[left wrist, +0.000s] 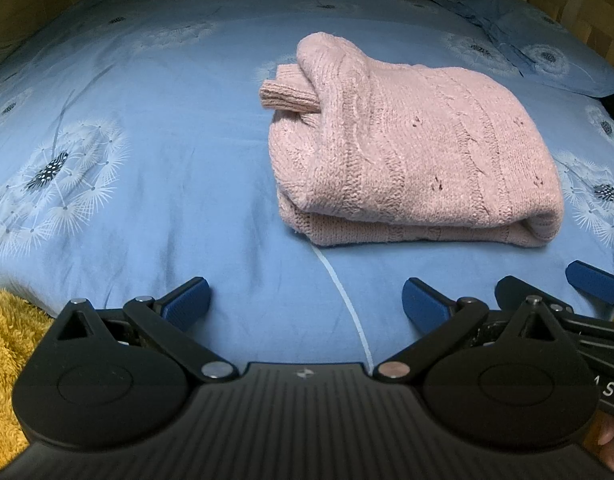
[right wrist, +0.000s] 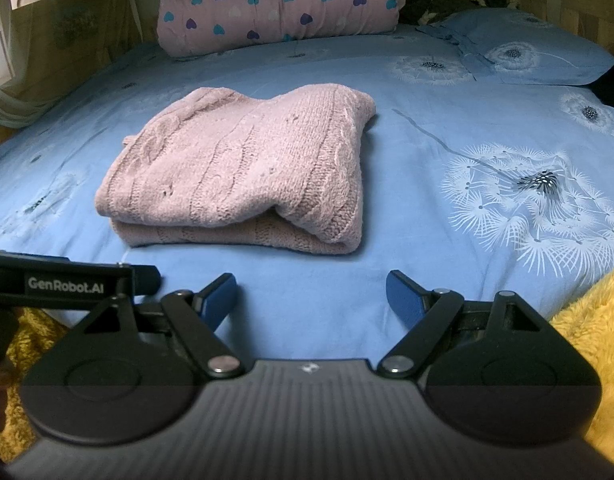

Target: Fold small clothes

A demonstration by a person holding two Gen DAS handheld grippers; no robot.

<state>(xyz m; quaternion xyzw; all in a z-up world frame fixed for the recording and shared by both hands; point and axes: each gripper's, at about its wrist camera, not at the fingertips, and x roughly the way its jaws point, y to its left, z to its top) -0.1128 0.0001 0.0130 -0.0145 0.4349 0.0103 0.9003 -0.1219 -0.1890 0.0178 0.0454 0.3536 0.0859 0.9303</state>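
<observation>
A pink knitted sweater (left wrist: 411, 152) lies folded in a thick bundle on the blue bed sheet (left wrist: 167, 160), with a ribbed cuff sticking out at its far left. It also shows in the right wrist view (right wrist: 243, 168). My left gripper (left wrist: 305, 300) is open and empty, held back from the sweater's near edge. My right gripper (right wrist: 311, 296) is open and empty, also short of the sweater. Part of the right gripper shows at the right edge of the left wrist view (left wrist: 595, 280). The left gripper's body shows at the left of the right wrist view (right wrist: 67, 280).
A pink rolled quilt with hearts (right wrist: 279, 4) lies at the head of the bed. A blue pillow (right wrist: 527, 48) lies at the back right. Yellow fluffy fabric (right wrist: 587, 340) is at the near edge, also in the left wrist view (left wrist: 7, 340).
</observation>
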